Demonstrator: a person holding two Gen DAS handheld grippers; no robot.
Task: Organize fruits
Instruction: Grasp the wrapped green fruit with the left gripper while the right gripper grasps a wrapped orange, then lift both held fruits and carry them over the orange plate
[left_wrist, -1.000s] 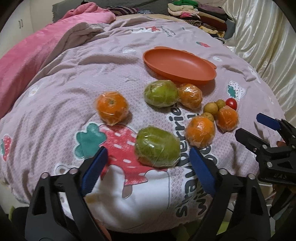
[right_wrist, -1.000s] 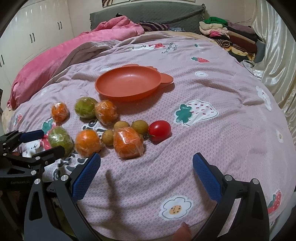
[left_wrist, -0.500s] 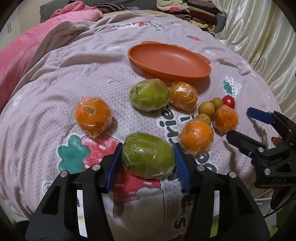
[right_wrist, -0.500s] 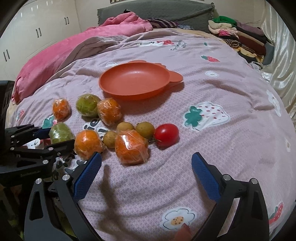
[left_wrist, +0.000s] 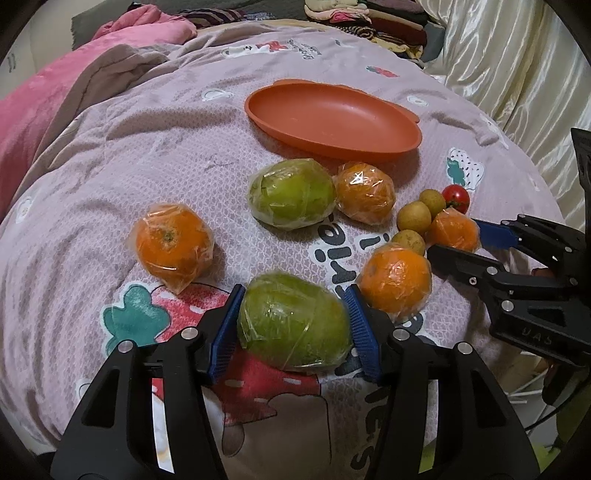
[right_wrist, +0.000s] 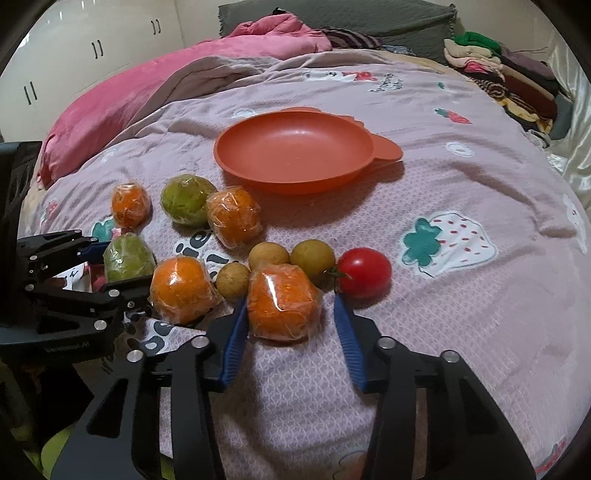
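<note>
My left gripper (left_wrist: 295, 295) is shut on a green fruit in clear wrap (left_wrist: 293, 332), which lies on the lilac bedspread with a blue pad pressing each side. My right gripper (right_wrist: 290, 301) has a wrapped orange (right_wrist: 282, 302) between its closing jaws. Its left pad touches the wrap, and a gap remains at the right pad. An empty orange plate (right_wrist: 295, 155) lies beyond the fruit. Around it lie a second green fruit (left_wrist: 291, 194), three more wrapped oranges (left_wrist: 171, 247), three small brown fruits (right_wrist: 267, 256) and a red tomato (right_wrist: 364, 271).
A pink blanket (right_wrist: 129, 99) is bunched at the far left of the bed. Folded clothes (right_wrist: 498, 70) are stacked at the far right, beside a cream curtain (left_wrist: 517, 74). White wardrobe doors (right_wrist: 74, 44) stand behind. The bed's near edge runs just under both grippers.
The left jaws closed onto the near green fruit and have held it since. The right gripper moved forward and down to the wrapped orange, and its jaws narrowed around it.
</note>
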